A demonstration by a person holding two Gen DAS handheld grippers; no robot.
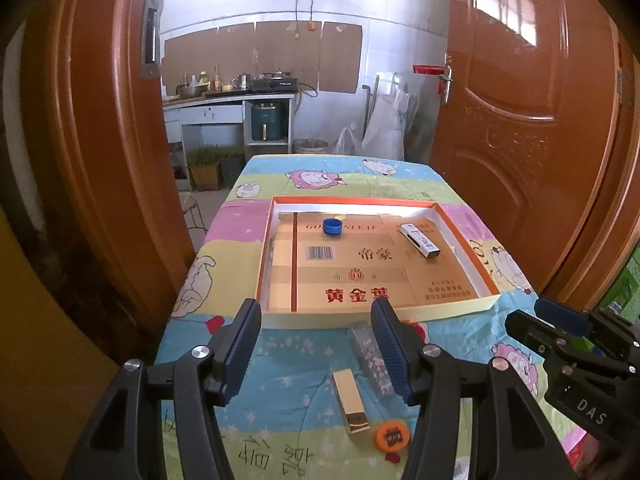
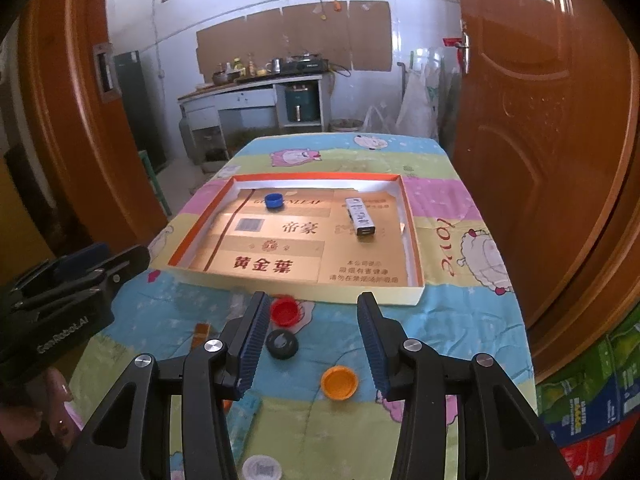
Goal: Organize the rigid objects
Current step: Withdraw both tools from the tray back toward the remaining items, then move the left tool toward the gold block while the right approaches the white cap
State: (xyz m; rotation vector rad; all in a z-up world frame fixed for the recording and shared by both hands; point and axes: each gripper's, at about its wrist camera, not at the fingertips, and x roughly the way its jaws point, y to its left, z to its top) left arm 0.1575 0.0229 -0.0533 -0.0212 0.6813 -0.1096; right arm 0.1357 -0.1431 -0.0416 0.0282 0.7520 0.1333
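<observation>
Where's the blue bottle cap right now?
The blue bottle cap sits inside the shallow box, near its far-left corner, left of the white lighter, seen in both wrist views.

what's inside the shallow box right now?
Inside the shallow box: a blue bottle cap and a white rectangular pack. The near wall hides a strip of floor.

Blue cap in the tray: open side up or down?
Open side up. The blue cap shows a hollow interior inside its rim, resting on the tray floor.
</observation>
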